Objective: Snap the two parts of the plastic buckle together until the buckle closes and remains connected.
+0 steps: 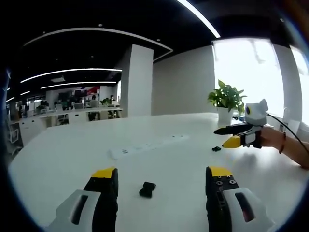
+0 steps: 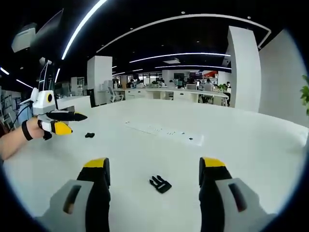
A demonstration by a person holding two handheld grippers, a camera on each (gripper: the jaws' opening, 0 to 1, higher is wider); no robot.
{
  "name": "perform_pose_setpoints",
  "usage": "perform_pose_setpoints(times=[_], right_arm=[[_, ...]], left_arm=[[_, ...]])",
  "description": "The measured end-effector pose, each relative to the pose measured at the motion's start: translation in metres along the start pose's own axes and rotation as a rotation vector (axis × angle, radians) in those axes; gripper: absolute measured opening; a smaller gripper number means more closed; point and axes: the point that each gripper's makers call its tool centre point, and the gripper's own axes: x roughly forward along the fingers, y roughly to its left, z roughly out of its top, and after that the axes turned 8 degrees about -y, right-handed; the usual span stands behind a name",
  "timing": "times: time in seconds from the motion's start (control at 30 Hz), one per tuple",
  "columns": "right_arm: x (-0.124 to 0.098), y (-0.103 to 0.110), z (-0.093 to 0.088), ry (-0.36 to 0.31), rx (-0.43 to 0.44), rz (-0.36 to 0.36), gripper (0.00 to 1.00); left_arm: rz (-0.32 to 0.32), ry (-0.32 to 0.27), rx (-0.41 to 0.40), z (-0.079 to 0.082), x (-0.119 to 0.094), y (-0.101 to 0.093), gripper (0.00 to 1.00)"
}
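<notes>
Spanning both views, one white table [image 1: 72, 154] carries two black buckle halves lying well apart: a socket piece [image 1: 147, 189] low in the left gripper view's centre, between the wide-spread jaws of the left gripper [image 1: 161, 176], and a pronged piece [image 2: 160, 183] low-centre in the right gripper view, between the equally spread jaws of the right gripper [image 2: 154, 166], neither claw pinching anything. One white power strip [image 1: 145, 145] lies mid-table and one potted plant [image 1: 226, 99] stands at upper right. My worry is that such small, light parts could skid or twist when pinched on the slick tabletop, leaving prongs and socket misaligned so the buckle never latches.
</notes>
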Motion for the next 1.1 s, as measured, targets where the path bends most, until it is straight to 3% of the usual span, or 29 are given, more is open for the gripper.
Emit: perform_pose_setpoints(times=[1.1], right_arm=[[-0.002, -0.007, -0.016, 0.031, -0.002, 0.001, 0.70]], left_arm=[[-0.007, 0.036, 0.042, -0.018, 0.001, 0.004, 0.67]])
